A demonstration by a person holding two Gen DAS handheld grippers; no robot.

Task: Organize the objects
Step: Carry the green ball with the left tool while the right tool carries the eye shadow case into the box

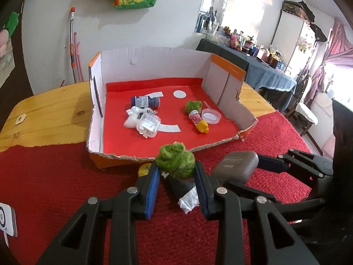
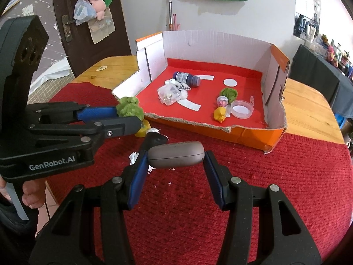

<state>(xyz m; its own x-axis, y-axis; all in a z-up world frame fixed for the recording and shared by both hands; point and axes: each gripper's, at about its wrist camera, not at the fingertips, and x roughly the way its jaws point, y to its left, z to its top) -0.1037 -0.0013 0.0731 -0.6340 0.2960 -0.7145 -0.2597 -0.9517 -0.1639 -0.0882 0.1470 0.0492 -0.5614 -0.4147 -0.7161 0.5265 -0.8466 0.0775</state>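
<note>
Nearest, on the red mat [image 2: 275, 176], the right gripper [image 2: 176, 161] pinches a grey case [image 2: 176, 154] end to end between its blue pads, lifted a little above the weave so it can travel. At about ten o'clock from it, the left gripper [image 1: 177, 174] is clenched on a green tuft [image 1: 175, 160], squeezed from both sides so the soft stuff won't slip. Under that tuft lie a black item with a white scrap [image 1: 188, 201] and a yellow disc [image 2: 143, 129], apparently waiting their turn. Beyond, at twelve o'clock, sits the box [image 2: 249, 135] with its near wall torn low, which I'd say makes dropping things in easy. Inside it, on red lining: a blue bottle [image 2: 186, 78], a clear tub [image 2: 168, 93], another tuft [image 2: 228, 93], a duck [image 2: 220, 114] and a round dish [image 2: 241, 109]. Both held things look bound for there.
</note>
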